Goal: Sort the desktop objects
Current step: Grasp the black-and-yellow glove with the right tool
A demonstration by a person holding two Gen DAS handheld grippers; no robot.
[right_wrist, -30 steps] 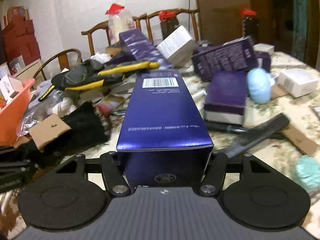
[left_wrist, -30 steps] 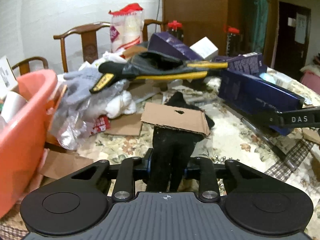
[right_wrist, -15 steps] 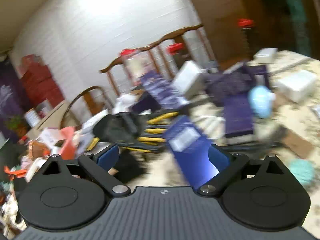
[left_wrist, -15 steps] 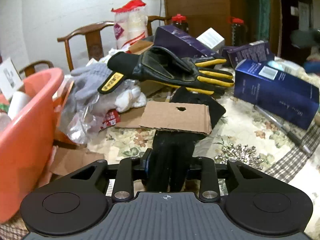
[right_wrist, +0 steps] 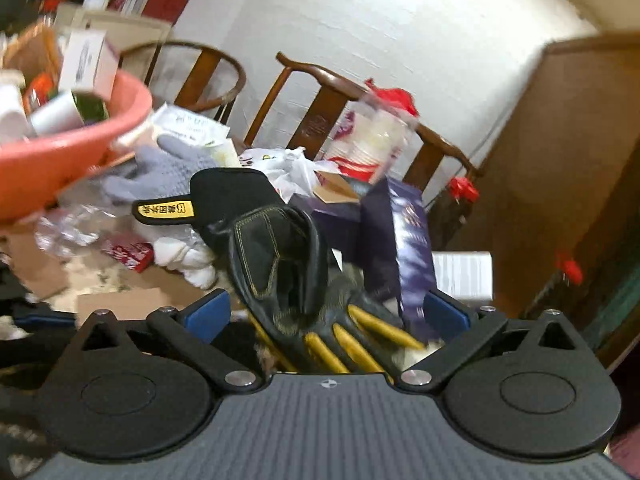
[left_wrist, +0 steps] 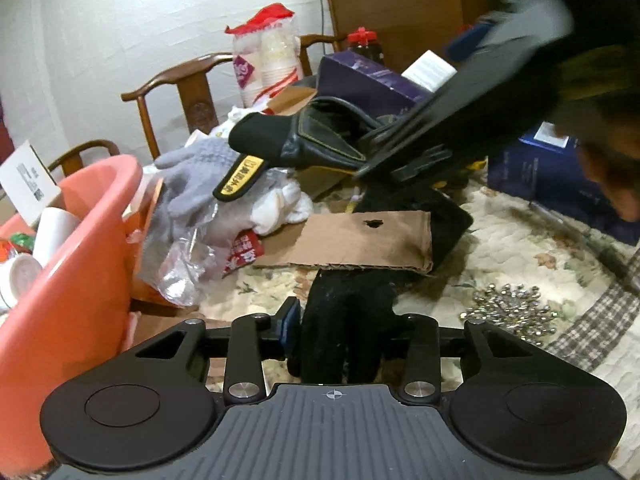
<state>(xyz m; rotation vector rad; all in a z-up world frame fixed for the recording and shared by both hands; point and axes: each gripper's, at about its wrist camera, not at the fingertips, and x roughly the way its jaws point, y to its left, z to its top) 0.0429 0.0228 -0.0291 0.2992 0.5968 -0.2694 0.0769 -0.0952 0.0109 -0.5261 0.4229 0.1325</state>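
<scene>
The right tongs (right_wrist: 326, 316) have let go of the blue box (left_wrist: 560, 184), which now lies on the desk (left_wrist: 500, 248) at the far right of the left wrist view, and have swung over to the black and yellow glove (right_wrist: 280, 256). A second ago they were clamped on that box; now they stand wide open, with the glove's yellow fingers lying between the blue pads (right_wrist: 208, 312), not yet pinched. By my reading the box is dealt with and the glove is the next thing to sort.

The right tongs are rolled to one side and tipped down toward the pile, and in the left wrist view they cross the upper right as a dark blur above the glove.

The left tongs (left_wrist: 340, 332) are still low over the desk and level, closed on the fingers of a black knit glove (left_wrist: 348, 308) whose cuff lies under a piece of cardboard (left_wrist: 352, 240). A pink basin (left_wrist: 80, 280) stands to their left, already holding small things.
</scene>
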